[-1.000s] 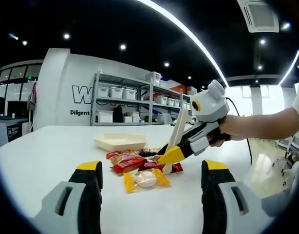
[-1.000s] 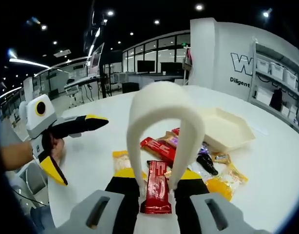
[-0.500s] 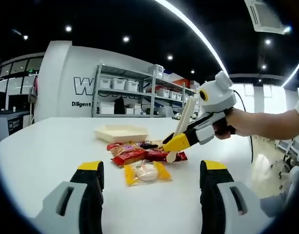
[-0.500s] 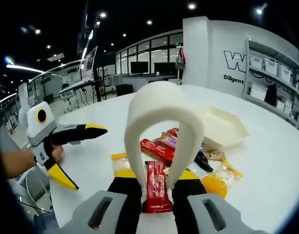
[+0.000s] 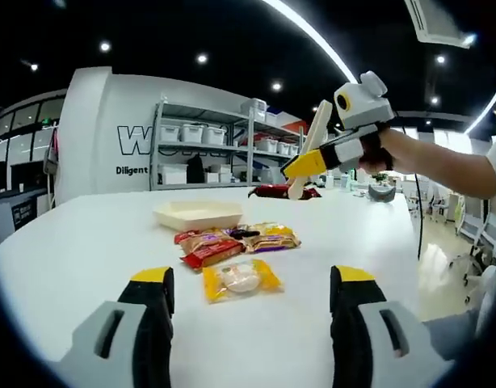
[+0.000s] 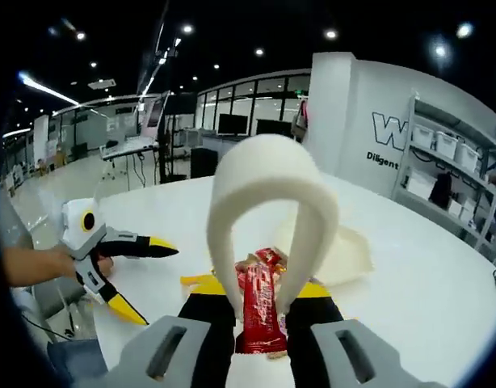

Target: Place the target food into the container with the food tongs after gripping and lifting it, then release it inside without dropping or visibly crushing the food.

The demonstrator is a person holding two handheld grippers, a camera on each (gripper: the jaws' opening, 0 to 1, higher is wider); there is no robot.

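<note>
My right gripper (image 6: 262, 288) is shut on cream food tongs (image 6: 268, 194), and the tong tips pinch a red snack bar (image 6: 258, 315). In the left gripper view that gripper (image 5: 306, 164) hangs at upper right with the tongs (image 5: 314, 137), and the red bar (image 5: 280, 191) is in the air above the table. The cream container tray (image 5: 198, 214) lies behind a pile of wrapped snacks (image 5: 232, 240); it also shows behind the tongs as the tray (image 6: 350, 252). My left gripper (image 5: 254, 275) is open and low over the table, just short of a yellow-wrapped snack (image 5: 241, 277).
The white table (image 5: 78, 250) has bare surface to the left and front. Held by a hand at left, the left gripper (image 6: 153, 283) has its jaws apart. Shelves with bins (image 5: 208, 158) stand far behind the table.
The right gripper has risen with the tongs, lifting the red bar off the snack pile and into the air. The left gripper has stayed low and open.
</note>
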